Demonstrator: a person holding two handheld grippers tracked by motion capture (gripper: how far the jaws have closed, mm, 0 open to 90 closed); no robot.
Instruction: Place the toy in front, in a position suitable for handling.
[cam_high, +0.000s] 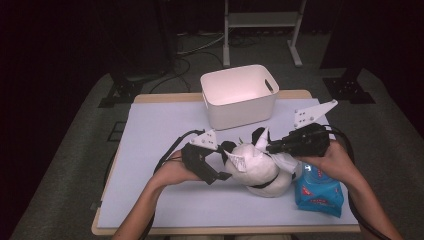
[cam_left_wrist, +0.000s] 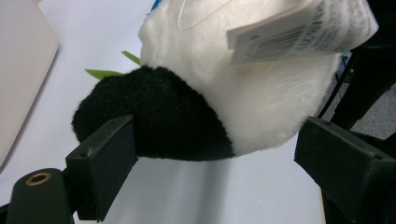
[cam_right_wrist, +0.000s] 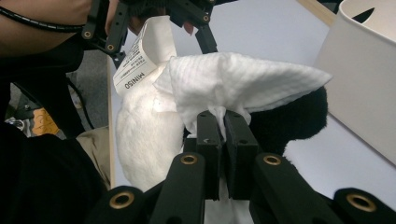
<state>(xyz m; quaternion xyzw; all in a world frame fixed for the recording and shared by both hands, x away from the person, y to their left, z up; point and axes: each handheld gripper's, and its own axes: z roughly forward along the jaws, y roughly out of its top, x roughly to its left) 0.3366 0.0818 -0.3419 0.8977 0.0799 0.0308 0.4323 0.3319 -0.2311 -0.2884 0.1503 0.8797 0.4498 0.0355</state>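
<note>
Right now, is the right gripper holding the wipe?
Yes, the right gripper has its jaws pressed together on a pinched fold of the white wipe, beside the plush toy.

Left tool (cam_high: 224, 161) gapes wide; right tool (cam_high: 272, 147) clamped.

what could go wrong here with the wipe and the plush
1. The right gripper pinches only a corner of the wipe, so it may slip or tear while rubbing.
2. The left gripper stands open around the plush, so the plush may slide under pressure.
3. The paper tag could snag.
</note>
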